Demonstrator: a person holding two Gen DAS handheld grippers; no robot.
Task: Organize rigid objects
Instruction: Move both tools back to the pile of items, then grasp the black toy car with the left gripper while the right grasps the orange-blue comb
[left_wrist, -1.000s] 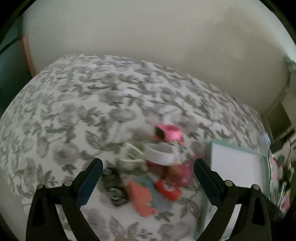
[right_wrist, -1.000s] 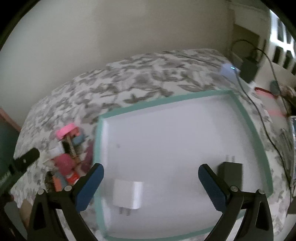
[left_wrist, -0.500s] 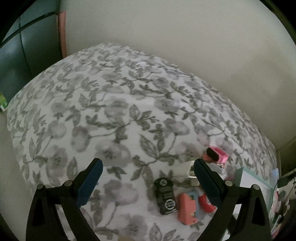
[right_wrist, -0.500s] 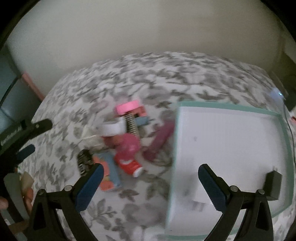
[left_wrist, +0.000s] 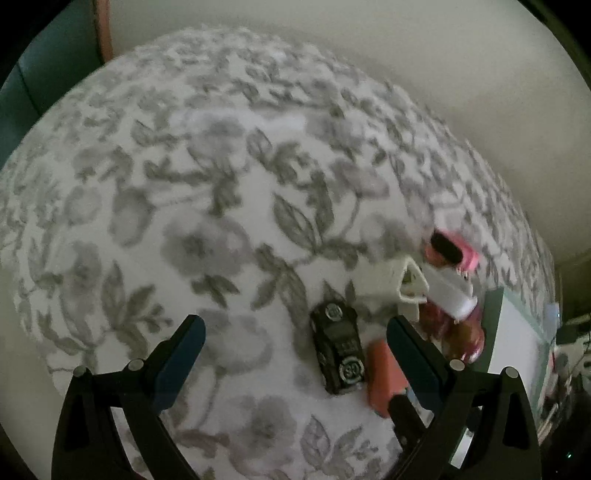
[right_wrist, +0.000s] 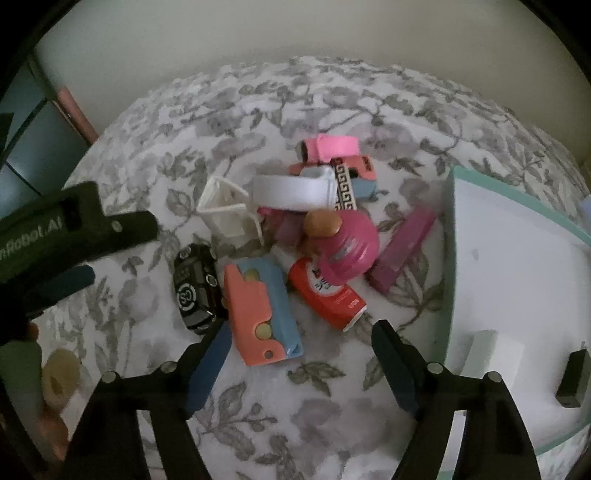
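Observation:
A heap of small things lies on the flowered bed cover (right_wrist: 258, 107): a black toy car (right_wrist: 195, 284), a salmon-and-blue piece (right_wrist: 262, 314), a red can (right_wrist: 325, 295), a pink bottle (right_wrist: 351, 247), a white band (right_wrist: 295, 192) and a white triangular frame (right_wrist: 229, 210). My right gripper (right_wrist: 301, 334) hovers at the heap's near edge. Its jaws are closing, with the salmon-and-blue piece's near end between them and untouched. My left gripper (left_wrist: 295, 332) is open over the cover, the black toy car (left_wrist: 338, 347) just inside its right finger.
A white tray with a teal rim (right_wrist: 448, 258) sits right of the heap and holds a white charger (right_wrist: 495, 350) and a black charger (right_wrist: 572, 376). A purple bar (right_wrist: 402, 247) lies by the rim. Pale rings (right_wrist: 61, 376) sit at the lower left, past the bed's edge.
The right view has swung left from the tray to the heap, and its jaws have narrowed. The left gripper has sunk closer to the cover, and the car now lies between its fingers.

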